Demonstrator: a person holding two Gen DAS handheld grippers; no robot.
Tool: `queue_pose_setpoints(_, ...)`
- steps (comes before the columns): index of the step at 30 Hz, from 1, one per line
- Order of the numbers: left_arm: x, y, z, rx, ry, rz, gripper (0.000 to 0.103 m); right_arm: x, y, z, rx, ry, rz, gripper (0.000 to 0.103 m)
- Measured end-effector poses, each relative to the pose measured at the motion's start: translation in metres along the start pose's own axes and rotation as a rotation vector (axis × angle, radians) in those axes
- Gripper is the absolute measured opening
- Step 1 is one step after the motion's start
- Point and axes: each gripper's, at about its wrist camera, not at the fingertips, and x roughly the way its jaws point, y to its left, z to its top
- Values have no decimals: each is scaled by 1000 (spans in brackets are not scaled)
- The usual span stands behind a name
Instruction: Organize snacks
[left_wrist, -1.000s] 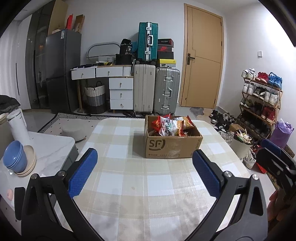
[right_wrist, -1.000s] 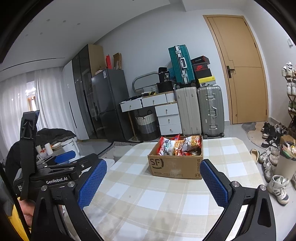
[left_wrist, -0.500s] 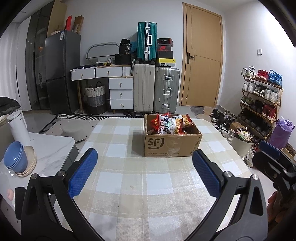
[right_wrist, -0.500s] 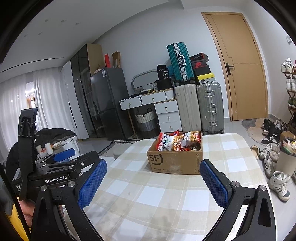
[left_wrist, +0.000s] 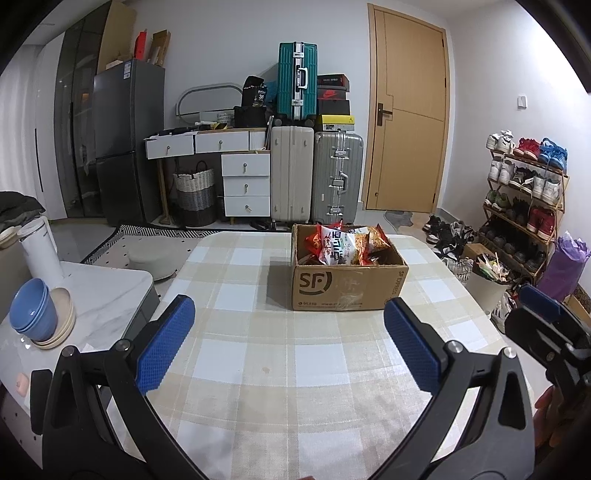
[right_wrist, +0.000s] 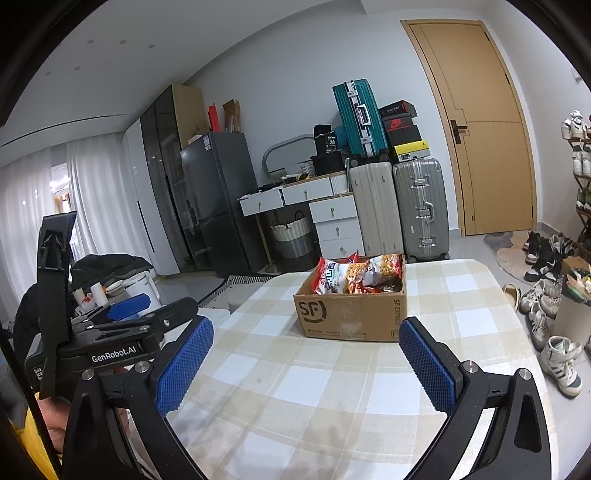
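Note:
A brown SF cardboard box (left_wrist: 349, 286) stands on the checked tablecloth (left_wrist: 280, 354), toward the far side; it also shows in the right wrist view (right_wrist: 351, 317). Several red and orange snack bags (left_wrist: 345, 245) stick out of its open top, also seen in the right wrist view (right_wrist: 356, 273). My left gripper (left_wrist: 291, 347) is open and empty, held above the cloth short of the box. My right gripper (right_wrist: 306, 363) is open and empty, also short of the box. The left gripper's body appears at the left of the right wrist view (right_wrist: 110, 343).
A white side table (left_wrist: 92, 295) at the left holds blue bowls (left_wrist: 33, 314) and a white jug (left_wrist: 38, 251). Suitcases (left_wrist: 314, 177), drawers, a fridge and a door line the back wall. A shoe rack (left_wrist: 524, 199) and a bin stand at the right.
Both grippers have edged toward the box and shifted a little; the box looks slightly larger. Both stay open and empty.

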Motion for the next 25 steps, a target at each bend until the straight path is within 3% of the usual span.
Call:
queue_pose_setpoints(15, 27, -7, -14, 55, 57, -12, 102, 16, -10, -10, 26, 28, -3, 102)
queue_pose_setpoints(25, 55, -3, -21, 33, 77, 3, 102, 28, -23, -19, 53, 57, -6, 102)
